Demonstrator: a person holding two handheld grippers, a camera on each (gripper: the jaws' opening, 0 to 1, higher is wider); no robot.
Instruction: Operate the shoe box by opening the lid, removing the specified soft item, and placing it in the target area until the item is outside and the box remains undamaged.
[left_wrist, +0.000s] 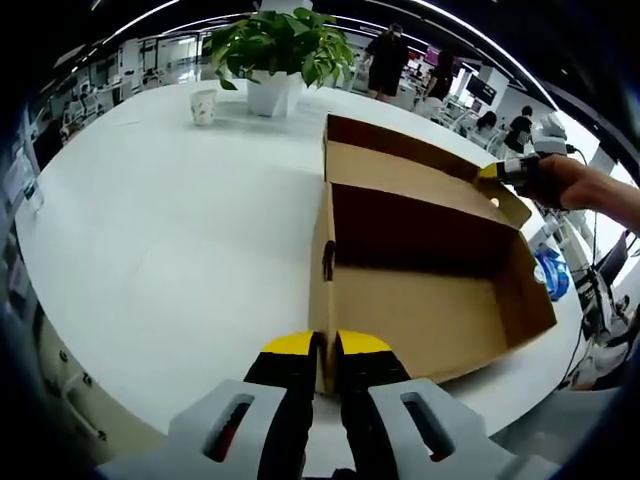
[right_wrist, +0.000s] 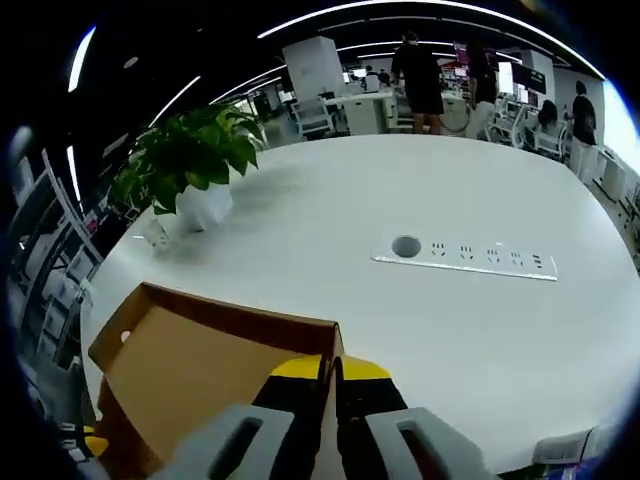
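Note:
A brown cardboard shoe box (left_wrist: 430, 300) lies open on the white table (left_wrist: 180, 240). Its inside shows bare cardboard. The lid (left_wrist: 410, 165) is folded back on the far side. My left gripper (left_wrist: 327, 345) is shut on the box's near corner wall. My right gripper (left_wrist: 497, 171), held by a hand, pinches the lid's far right edge. In the right gripper view, the right gripper (right_wrist: 332, 368) is shut on the rim of the lid (right_wrist: 190, 370), and the lid's flat panel spreads out to the left.
A potted plant (left_wrist: 278, 50) and a white cup (left_wrist: 204, 105) stand at the table's far side. A socket strip (right_wrist: 465, 255) is set in the tabletop beyond the lid. People stand far behind. The table edge runs close by the box's right end.

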